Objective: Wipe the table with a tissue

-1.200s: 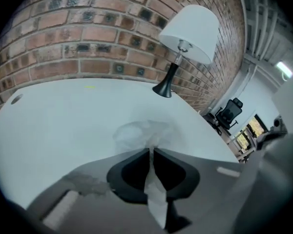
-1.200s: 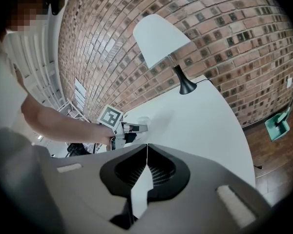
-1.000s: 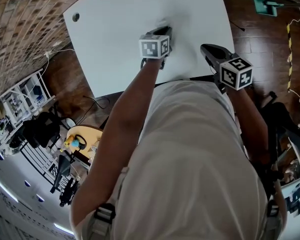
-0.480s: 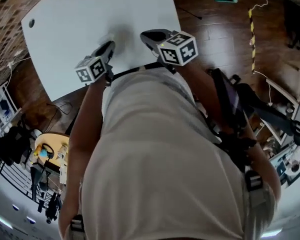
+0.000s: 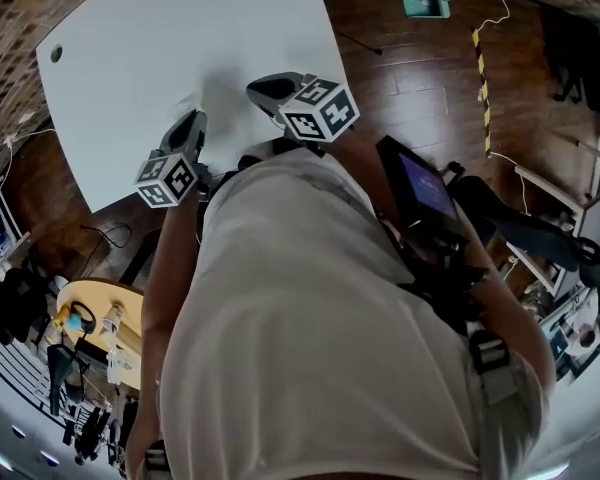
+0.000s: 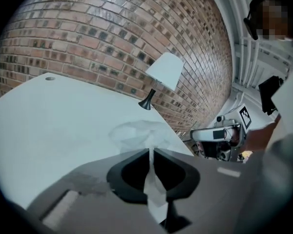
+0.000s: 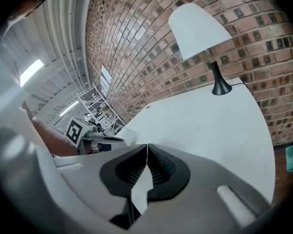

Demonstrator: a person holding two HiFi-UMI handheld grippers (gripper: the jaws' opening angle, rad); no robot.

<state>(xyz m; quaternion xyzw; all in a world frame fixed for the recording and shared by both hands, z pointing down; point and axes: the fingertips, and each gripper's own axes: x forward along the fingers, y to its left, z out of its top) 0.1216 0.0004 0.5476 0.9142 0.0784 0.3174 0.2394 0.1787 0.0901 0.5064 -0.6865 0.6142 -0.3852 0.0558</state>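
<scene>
Left gripper [image 6: 150, 151]: pinching the tissue [image 6: 136, 132], which puffs out ahead of the tips.
Right gripper [image 7: 147, 146]: tips pressed together, apparently on nothing.
Tissue place: over the table [image 5: 160, 38], near the edge by the person; contact unclear.
Progress: tissue is in hand; the table shows no marks, so I cannot judge how much wiping remains.

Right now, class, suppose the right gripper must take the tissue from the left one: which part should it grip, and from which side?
Probably the crumpled bunch of the tissue sticking out ahead of the left gripper, over the table. The rest is a thin strip pinched between its jaws. The right gripper, now shut, should open and come from the front, facing the left one.
</scene>
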